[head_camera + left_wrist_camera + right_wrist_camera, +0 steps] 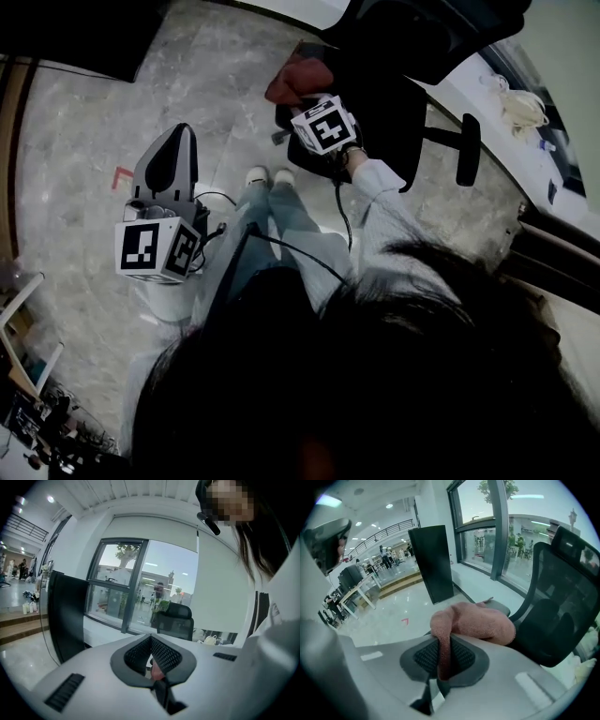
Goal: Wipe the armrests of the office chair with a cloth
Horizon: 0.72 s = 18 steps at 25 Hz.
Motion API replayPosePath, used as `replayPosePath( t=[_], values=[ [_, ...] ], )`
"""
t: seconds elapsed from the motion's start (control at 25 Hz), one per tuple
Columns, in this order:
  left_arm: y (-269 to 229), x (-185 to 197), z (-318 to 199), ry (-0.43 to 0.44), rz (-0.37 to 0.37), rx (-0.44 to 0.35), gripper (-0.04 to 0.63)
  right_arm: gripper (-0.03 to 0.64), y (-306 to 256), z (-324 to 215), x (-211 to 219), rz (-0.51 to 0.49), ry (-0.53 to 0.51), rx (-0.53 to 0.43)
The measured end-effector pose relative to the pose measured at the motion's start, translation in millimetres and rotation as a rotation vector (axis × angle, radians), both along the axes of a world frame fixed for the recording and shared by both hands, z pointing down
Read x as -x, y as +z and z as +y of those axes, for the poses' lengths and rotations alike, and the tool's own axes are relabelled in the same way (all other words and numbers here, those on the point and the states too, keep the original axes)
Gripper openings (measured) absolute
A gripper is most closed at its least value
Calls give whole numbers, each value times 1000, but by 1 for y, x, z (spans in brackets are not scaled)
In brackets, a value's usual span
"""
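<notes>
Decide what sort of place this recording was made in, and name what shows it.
Probably a large open-plan office or showroom: a black mesh office chair, tall glass windows, a polished stone floor and desks further back.

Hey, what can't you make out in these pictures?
Armrest under the cloth: mostly covered by it, right gripper view.
Lower head view: blocked by the person's hair.
Pinkish bit inside the left tool, left gripper view: too small to identify.
Chair's base, head view: hidden under its seat.

The pink fuzzy cloth (473, 623) at centre looks like nubbly terry — the black office chair back (562, 606) at right is open mesh; the pale stone-look floor (389, 616), left, gleams.
</notes>
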State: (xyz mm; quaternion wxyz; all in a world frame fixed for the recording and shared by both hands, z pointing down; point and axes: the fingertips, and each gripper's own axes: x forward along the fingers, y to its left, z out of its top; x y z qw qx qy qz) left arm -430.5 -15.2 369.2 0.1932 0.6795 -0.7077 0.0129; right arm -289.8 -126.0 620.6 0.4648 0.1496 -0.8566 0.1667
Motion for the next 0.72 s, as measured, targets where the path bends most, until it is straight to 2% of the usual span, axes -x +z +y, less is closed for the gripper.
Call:
replayPosePath(
  t=[0.16,0.32,0.52,0.72],
  values=[
    [-13,-29,-10,60,-2,-28,3,28,-14,59,-22,-46,-6,48],
    [-17,-54,-12,107,-5,-34,3,28,-14,91,-43,-73,5,58],
    [-21,-74,-7,144,-2,-41,3,28,-24,96,-50,-150,47,26],
    [-33,-105,-18,225,-3,-80,3,28,-85,79,-59,-340,191,-51]
  ],
)
